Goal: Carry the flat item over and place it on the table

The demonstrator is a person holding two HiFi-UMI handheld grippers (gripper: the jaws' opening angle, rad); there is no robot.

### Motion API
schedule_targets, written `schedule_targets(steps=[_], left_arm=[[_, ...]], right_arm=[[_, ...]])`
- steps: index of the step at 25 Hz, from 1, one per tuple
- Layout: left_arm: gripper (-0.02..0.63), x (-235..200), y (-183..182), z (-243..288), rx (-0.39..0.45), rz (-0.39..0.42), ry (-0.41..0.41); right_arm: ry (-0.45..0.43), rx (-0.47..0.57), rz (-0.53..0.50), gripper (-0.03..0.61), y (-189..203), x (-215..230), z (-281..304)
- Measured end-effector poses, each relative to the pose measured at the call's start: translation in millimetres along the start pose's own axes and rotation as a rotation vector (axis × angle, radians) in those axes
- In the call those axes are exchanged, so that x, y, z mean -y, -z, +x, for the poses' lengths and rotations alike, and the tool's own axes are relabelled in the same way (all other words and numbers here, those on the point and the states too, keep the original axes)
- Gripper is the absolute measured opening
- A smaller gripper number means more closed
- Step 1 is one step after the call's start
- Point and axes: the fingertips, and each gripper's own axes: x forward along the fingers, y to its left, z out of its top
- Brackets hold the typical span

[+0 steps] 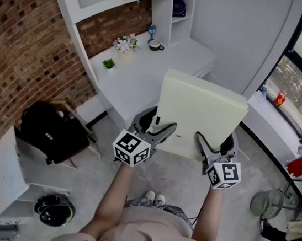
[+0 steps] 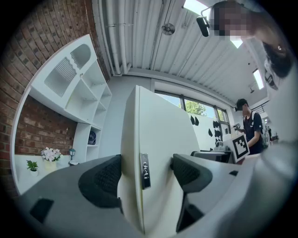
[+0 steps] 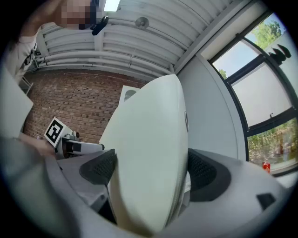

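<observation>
Clamped between the jaws of my left gripper (image 2: pixel 146 174) is the pad (image 2: pixel 153 139), pale cream and thick, standing on edge. My right gripper (image 3: pixel 151 169) has its jaws pinched on the same near edge, further along. From the head view, I hold the pad out in front of me above the floor. Its far edge overlaps the white counter (image 1: pixel 141 71), and I cannot tell whether it touches.

Only the left gripper view shows a metal zip pull (image 2: pixel 145 170) on the pad's seam, with small lettering I cannot read. The right gripper view shows instead the left's marker cube (image 3: pixel 56 131) against the brick wall (image 3: pixel 79 102).

At the counter's far end sit flowers (image 1: pixel 125 43), a cup (image 1: pixel 155 45) and a plant (image 1: pixel 108 64). A black bag (image 1: pixel 52 131) sits to my left.
</observation>
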Motion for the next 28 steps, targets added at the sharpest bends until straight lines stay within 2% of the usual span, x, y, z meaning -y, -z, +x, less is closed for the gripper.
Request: schedule_targets(steps=[28], left_arm=[[0.337,-21,15,15,-0.018,-0.044,0.012]], right_arm=[[-0.014,-0.022,0.025,0.494,14,9,22]])
